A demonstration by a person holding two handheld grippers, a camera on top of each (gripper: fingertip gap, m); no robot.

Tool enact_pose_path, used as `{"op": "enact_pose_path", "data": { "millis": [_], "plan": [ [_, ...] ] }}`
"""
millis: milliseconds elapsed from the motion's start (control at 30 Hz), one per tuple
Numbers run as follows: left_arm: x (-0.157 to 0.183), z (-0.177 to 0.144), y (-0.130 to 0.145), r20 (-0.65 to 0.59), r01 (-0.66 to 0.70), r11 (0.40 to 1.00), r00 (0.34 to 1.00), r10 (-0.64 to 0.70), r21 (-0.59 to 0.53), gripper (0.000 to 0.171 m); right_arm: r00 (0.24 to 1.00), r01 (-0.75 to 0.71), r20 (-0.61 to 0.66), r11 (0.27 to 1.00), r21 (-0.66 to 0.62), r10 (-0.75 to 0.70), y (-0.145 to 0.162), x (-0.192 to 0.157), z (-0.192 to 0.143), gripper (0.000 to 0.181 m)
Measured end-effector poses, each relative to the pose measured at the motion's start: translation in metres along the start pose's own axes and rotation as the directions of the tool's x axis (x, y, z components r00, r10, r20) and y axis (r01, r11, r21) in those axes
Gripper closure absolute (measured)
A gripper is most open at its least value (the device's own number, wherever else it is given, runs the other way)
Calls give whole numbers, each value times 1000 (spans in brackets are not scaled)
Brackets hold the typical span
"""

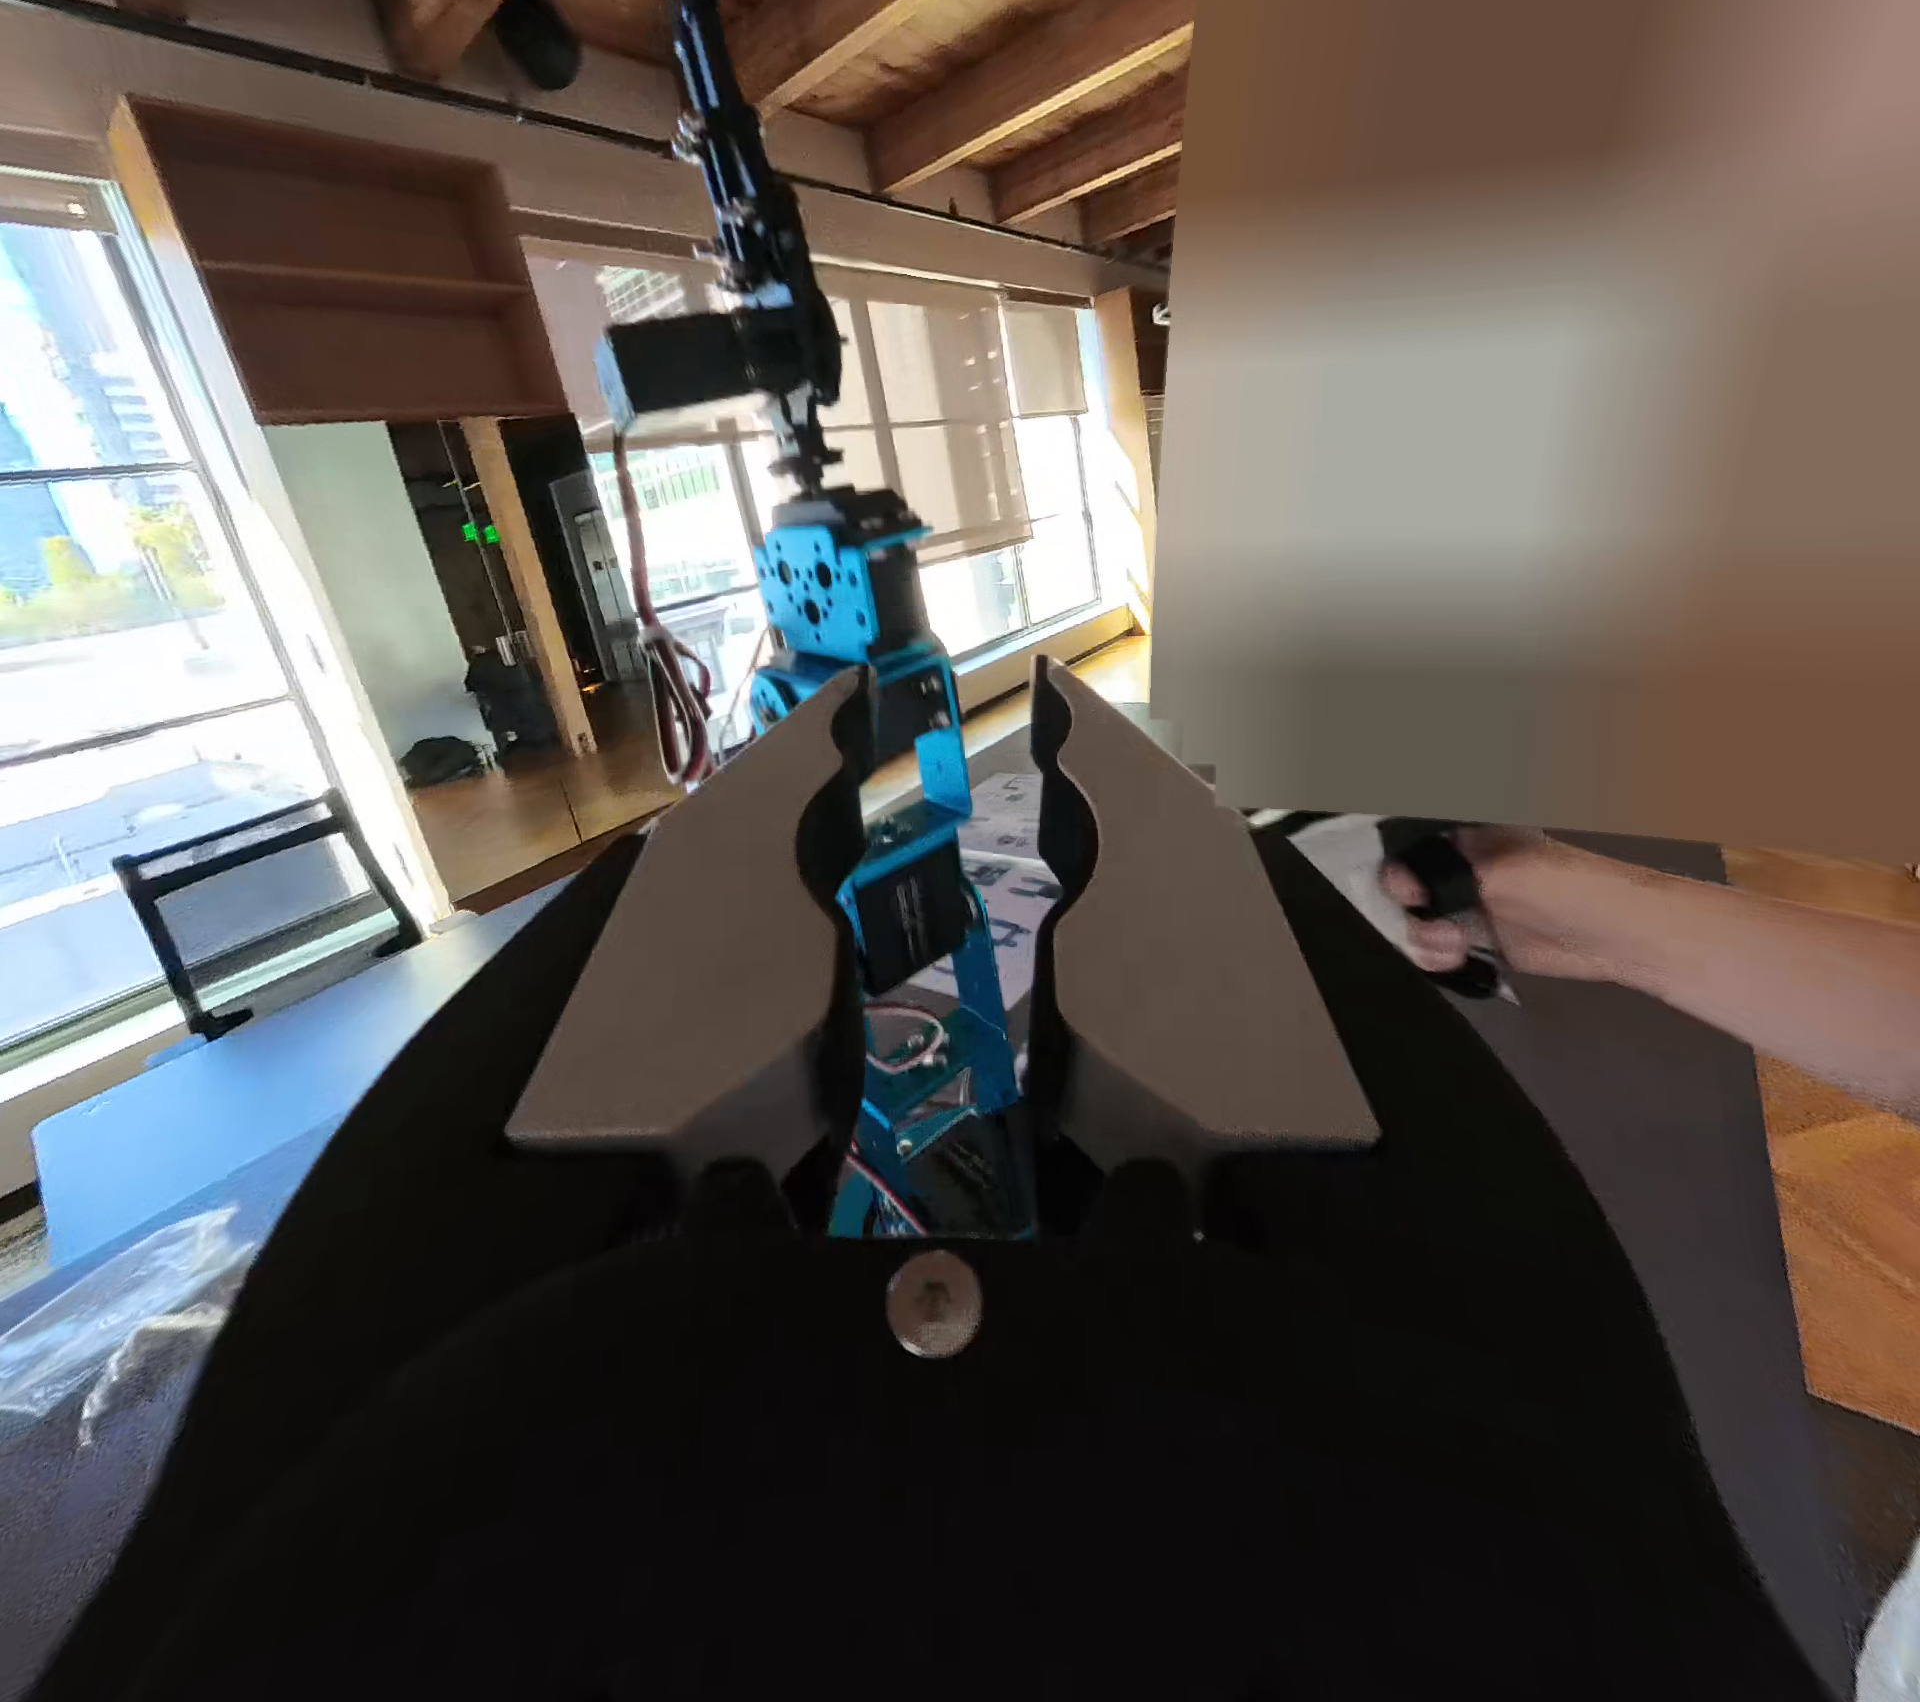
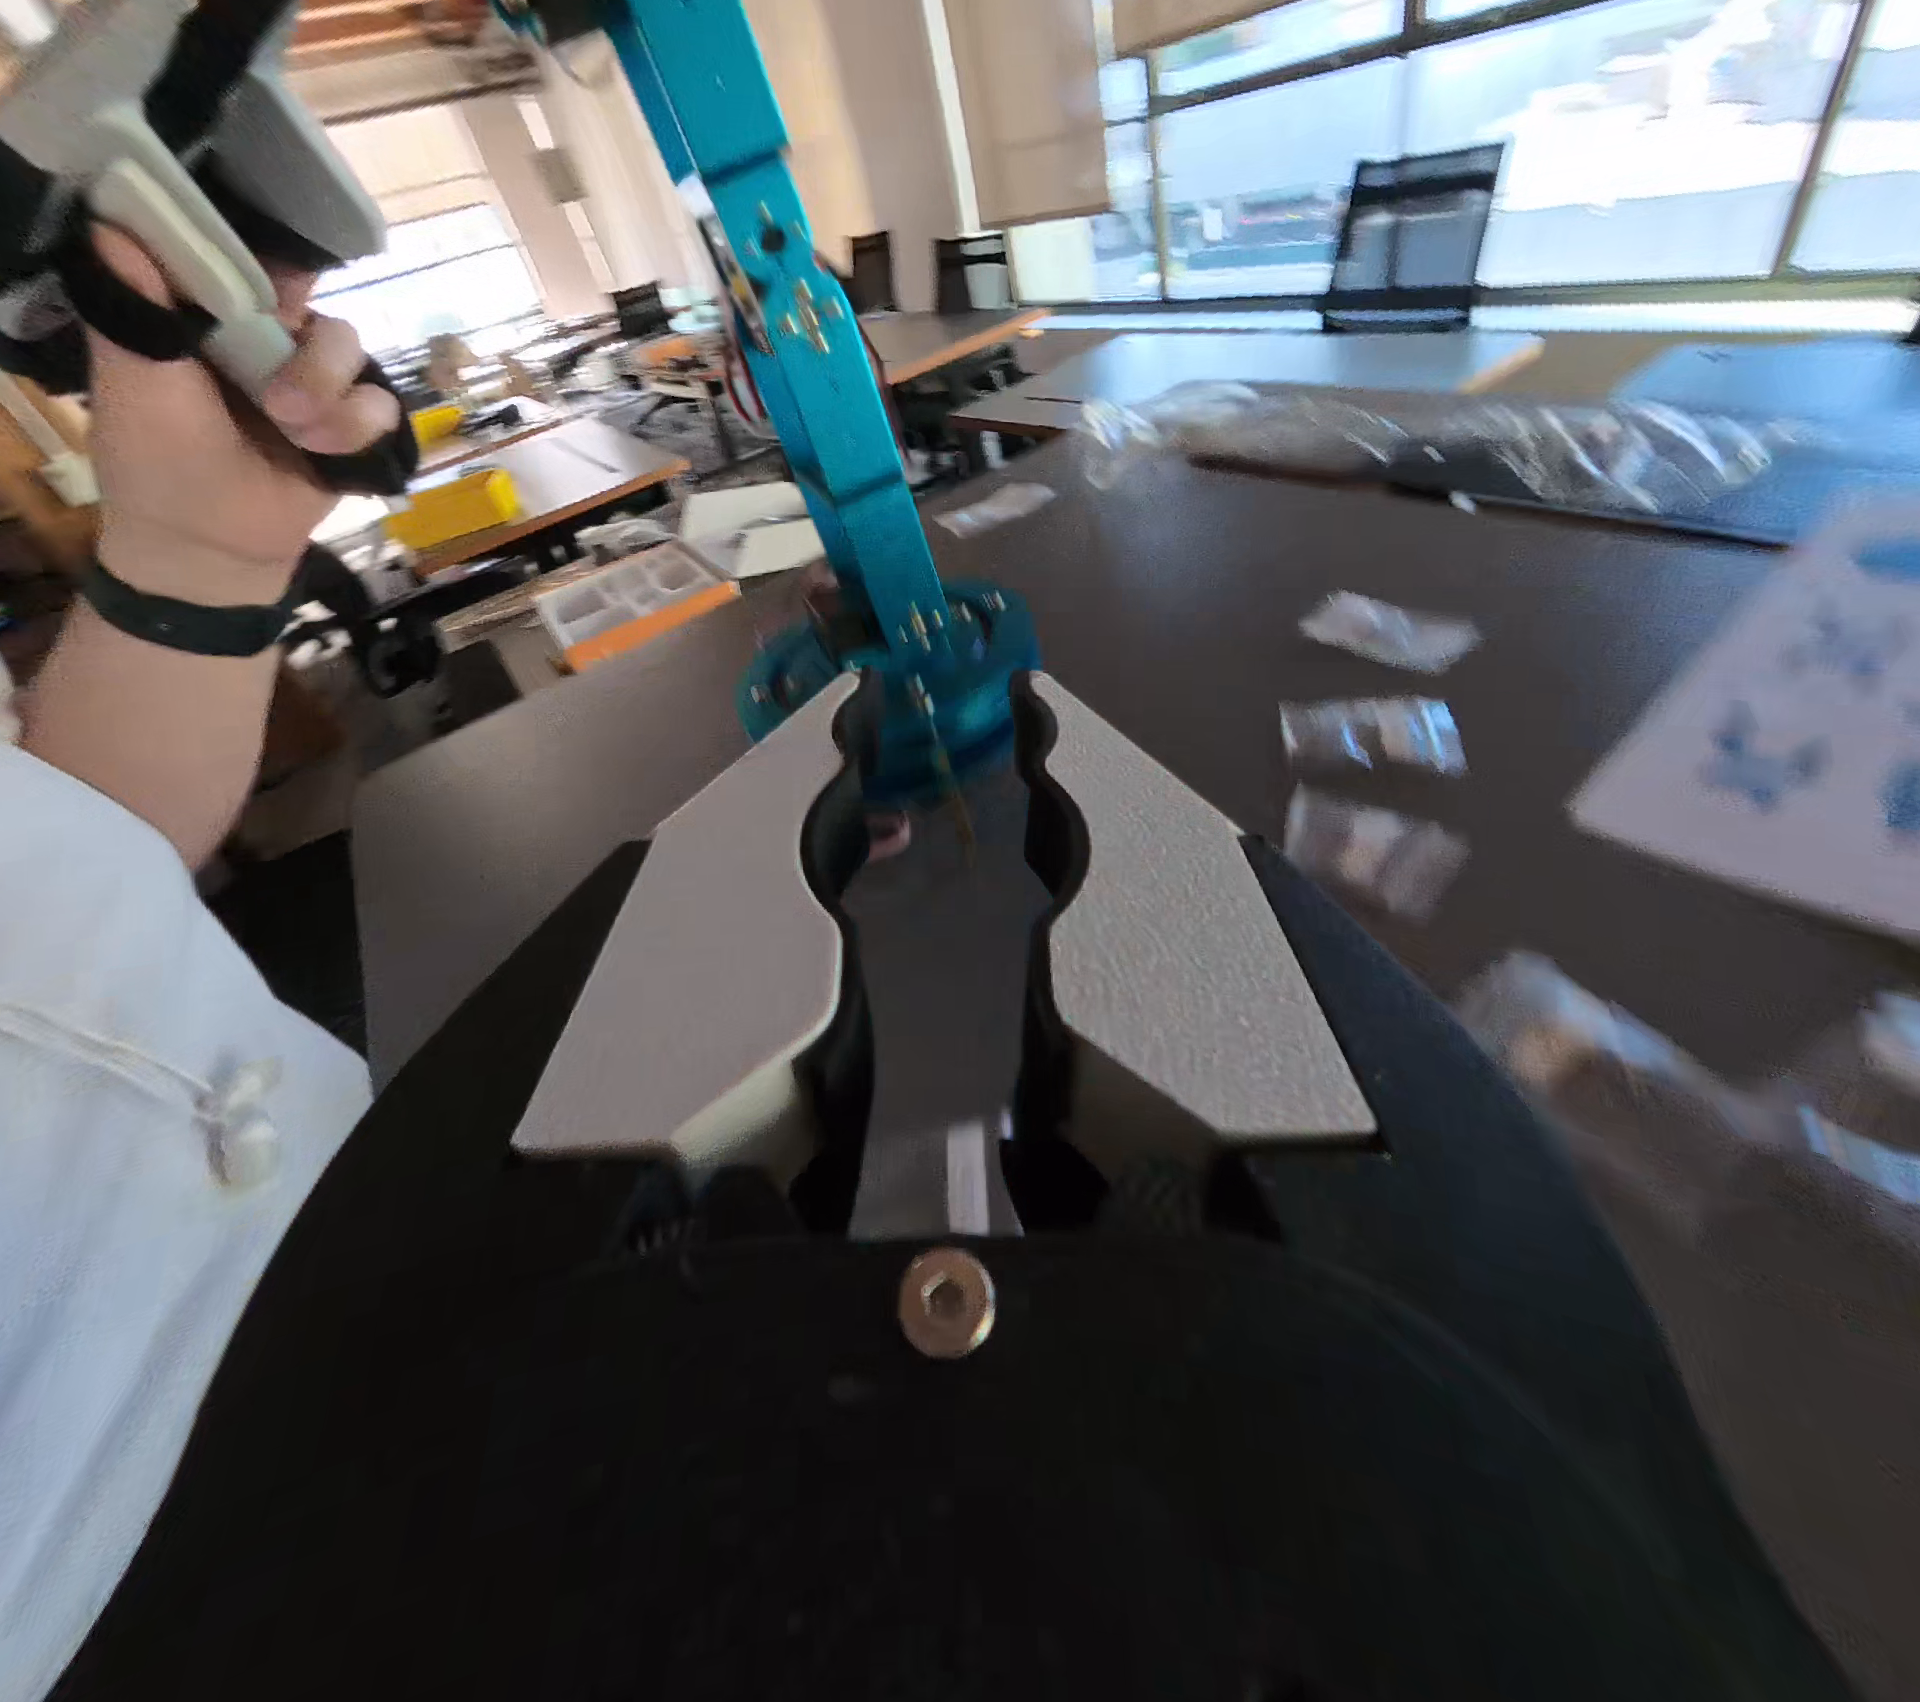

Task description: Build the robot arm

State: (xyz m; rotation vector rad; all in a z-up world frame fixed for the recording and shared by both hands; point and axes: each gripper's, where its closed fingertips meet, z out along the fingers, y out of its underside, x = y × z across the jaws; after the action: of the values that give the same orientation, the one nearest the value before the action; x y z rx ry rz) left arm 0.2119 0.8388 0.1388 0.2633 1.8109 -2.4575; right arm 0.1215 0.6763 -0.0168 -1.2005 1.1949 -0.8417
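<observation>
A blue metal robot arm kit (image 1: 831,592) stands upright on a dark table (image 2: 1195,613), with black servos and a black claw (image 1: 727,146) at its top. My left gripper (image 1: 953,681) is open beside the arm's upper links. The arm runs up between the fingers, with a clear gap at the right pad (image 1: 1049,748). In the right wrist view the left gripper (image 2: 208,94) hangs apart from the arm (image 2: 727,94). My right gripper (image 2: 937,684) is open low at the arm's round blue base (image 2: 977,644), which stands at its fingertips. This view is blurred.
Several small clear plastic bags (image 2: 1387,629) and a printed sheet (image 2: 1766,738) lie on the table to the right. A compartment tray (image 2: 623,603) sits at the left edge and a laptop (image 2: 1413,239) stands far back. A hand (image 1: 1507,914) holds the other gripper's handle. About 25 centimeters separates my left fingertips from my right.
</observation>
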Motion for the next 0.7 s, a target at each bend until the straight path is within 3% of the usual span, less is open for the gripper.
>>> {"op": "enact_pose_path", "data": {
  "millis": [67,167,267,367,467,533,633,700],
  "plan": [
    [4,-4,12,-15,-1,999,1000,0,-36,144,993,-14,-114,1000,-14,12,26,8,-35,158],
    [13,-4,26,-16,0,993,1000,-2,-117,144,952,27,-303,999,-42,-39,42,39,-104,157],
    [30,-2,35,0,16,988,1000,-16,-154,148,845,63,-515,983,-170,-143,50,98,-196,158],
    [53,8,49,42,44,980,998,-37,-194,148,718,4,-661,950,-313,-221,53,157,-297,158],
    [78,28,63,99,83,969,993,-62,-231,151,653,-112,-716,904,-413,-246,55,209,-383,163],
    [100,47,71,116,131,960,988,-104,-248,151,659,-186,-716,873,-452,-230,54,242,-425,168],
    [135,76,74,104,158,954,985,-135,-256,150,711,-223,-662,816,-534,-238,50,284,-460,175],
    [152,91,75,123,152,951,985,-123,-268,150,792,-232,-567,748,-622,-225,57,296,-466,175]
  ]
}}
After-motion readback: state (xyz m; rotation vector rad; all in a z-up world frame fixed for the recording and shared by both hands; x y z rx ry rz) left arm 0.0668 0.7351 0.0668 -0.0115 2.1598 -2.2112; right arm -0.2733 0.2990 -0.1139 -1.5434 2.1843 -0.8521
